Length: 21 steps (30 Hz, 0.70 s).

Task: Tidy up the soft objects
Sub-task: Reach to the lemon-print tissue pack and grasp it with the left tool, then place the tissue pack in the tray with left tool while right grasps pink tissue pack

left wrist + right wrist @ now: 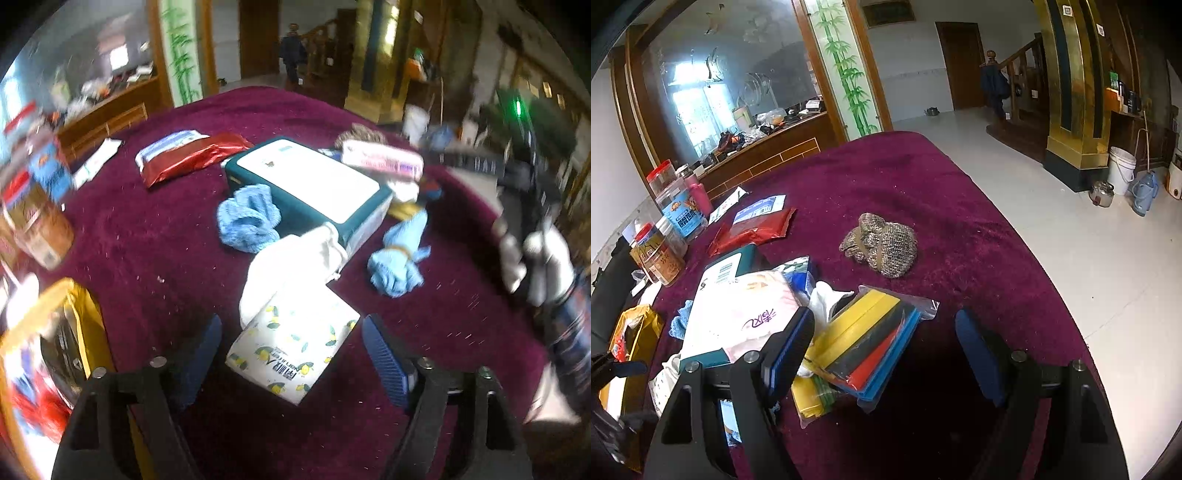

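Note:
On the maroon tablecloth [147,236] lie soft things: a fluffy blue cloth [246,218], a tied light-blue cloth bundle [397,254], a white cloth [291,266] and a lemon-print tissue pack [291,350]. My left gripper [291,354] is open, its jaws either side of the lemon pack and above it. In the right wrist view a brown knitted bundle [881,245] lies mid-table. My right gripper [884,350] is open and empty over a bag of coloured strips [866,350]. A pink tissue pack [746,314] lies on a teal-edged box [310,181].
Red foil packs [192,157] and jars [679,210] stand at the table's left. A yellow bag [55,354] sits at the near left edge. The other handheld gripper [535,254] shows at the right in the left wrist view. The table's right edge drops to tiled floor [1071,221].

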### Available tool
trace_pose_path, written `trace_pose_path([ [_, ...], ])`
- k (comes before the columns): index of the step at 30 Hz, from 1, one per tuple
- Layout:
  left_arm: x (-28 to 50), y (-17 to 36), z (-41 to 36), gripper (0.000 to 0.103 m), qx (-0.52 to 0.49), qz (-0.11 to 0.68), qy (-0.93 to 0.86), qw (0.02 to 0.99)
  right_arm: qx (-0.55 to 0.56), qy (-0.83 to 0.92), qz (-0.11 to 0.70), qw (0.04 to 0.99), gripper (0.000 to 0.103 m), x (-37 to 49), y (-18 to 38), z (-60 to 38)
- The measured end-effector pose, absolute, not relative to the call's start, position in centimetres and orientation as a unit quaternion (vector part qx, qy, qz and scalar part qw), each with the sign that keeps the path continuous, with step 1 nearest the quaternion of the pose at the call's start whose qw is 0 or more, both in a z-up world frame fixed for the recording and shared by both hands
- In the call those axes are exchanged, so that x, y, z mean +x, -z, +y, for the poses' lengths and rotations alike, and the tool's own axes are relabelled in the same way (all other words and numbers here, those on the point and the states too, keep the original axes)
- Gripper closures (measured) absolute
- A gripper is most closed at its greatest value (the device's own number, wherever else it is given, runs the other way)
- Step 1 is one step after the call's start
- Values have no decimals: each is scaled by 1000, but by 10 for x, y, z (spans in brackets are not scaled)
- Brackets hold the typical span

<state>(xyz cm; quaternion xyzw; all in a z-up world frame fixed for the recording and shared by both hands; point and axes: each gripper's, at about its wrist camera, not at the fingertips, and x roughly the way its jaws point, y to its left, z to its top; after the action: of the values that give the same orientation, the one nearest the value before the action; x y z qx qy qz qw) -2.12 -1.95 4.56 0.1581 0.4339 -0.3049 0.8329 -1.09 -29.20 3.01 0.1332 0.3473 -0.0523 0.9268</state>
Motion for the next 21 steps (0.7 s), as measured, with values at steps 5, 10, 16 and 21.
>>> trace_pose_path([
  [5, -31, -22, -47, 17, 236, 423, 300, 822, 138, 53, 353, 924, 25, -10, -27, -294],
  [10, -40, -20, -47, 38, 240, 424, 268, 831, 145, 58, 354, 922, 25, -11, -25, -299],
  [16, -65, -53, -12, 39, 129, 414, 280, 856, 163, 55, 347, 922, 25, -13, -26, -308],
  [21, -108, -78, 30, 39, 39, 390, 276, 878, 172, 47, 342, 923, 25, -15, -28, -311],
])
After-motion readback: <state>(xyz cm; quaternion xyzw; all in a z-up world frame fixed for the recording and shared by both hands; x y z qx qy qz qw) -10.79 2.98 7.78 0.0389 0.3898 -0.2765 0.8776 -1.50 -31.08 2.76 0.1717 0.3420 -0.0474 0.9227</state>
